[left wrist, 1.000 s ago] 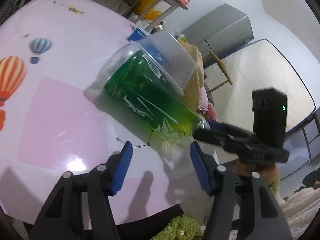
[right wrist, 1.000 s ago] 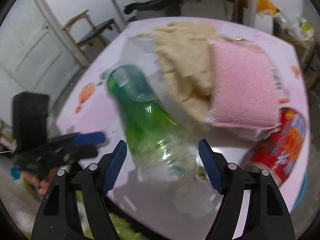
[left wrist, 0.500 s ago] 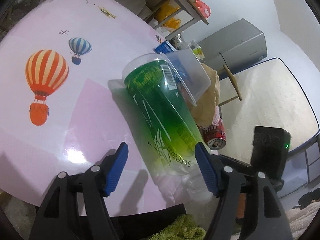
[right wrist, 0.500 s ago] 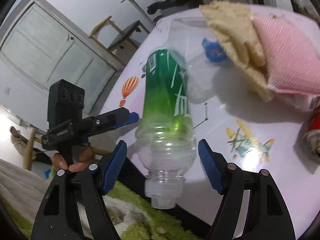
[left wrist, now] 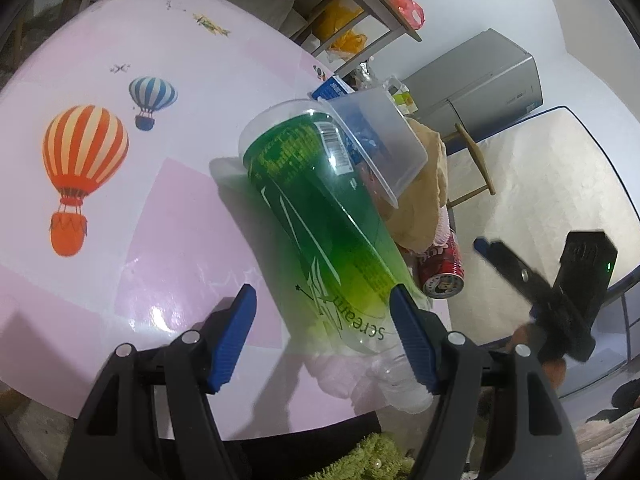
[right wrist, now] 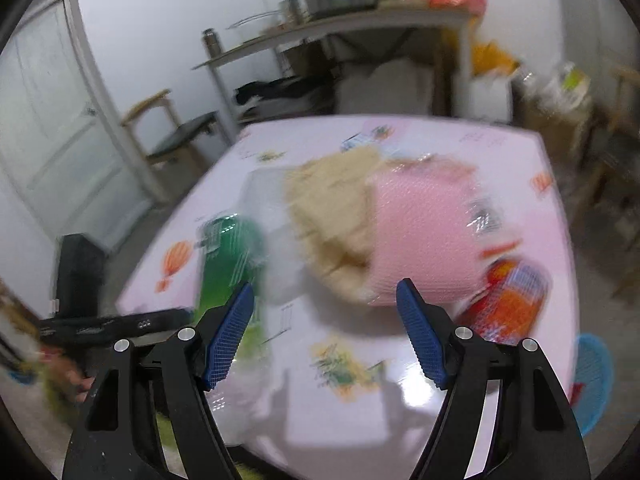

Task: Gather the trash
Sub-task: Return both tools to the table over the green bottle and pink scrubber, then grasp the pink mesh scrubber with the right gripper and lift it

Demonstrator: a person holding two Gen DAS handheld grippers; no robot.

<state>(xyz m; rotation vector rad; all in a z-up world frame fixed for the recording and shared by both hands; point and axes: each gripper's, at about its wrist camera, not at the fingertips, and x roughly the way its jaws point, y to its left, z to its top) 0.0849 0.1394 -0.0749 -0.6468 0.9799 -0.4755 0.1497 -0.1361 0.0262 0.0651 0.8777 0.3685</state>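
A green plastic bottle (left wrist: pixel 320 220) lies on the pink table (left wrist: pixel 120 208), its clear neck end over the near edge. My left gripper (left wrist: pixel 322 300) is open around that end. Its right pad sits close against the bottle; the left pad stands clear of it. A clear plastic tub (left wrist: pixel 376 136) leans on the bottle's far end. My right gripper (right wrist: pixel 325 286) hangs open and empty above the table in a blurred view, with the bottle (right wrist: pixel 228 256) to its left. A red can (left wrist: pixel 440 268) lies beside the bottle.
A beige cloth (right wrist: pixel 332 220) and a pink bubble-wrap pack (right wrist: pixel 424 236) lie mid-table, with the red can (right wrist: pixel 508 300) to their right. A blue box (left wrist: pixel 332 88) sits at the far edge. Shelves, a chair and a blue stool (right wrist: pixel 592 376) surround the table.
The right gripper has pulled up and away, so the bottle is no longer between its fingers. The left gripper's fingers have spread and now straddle the bottle's neck end.
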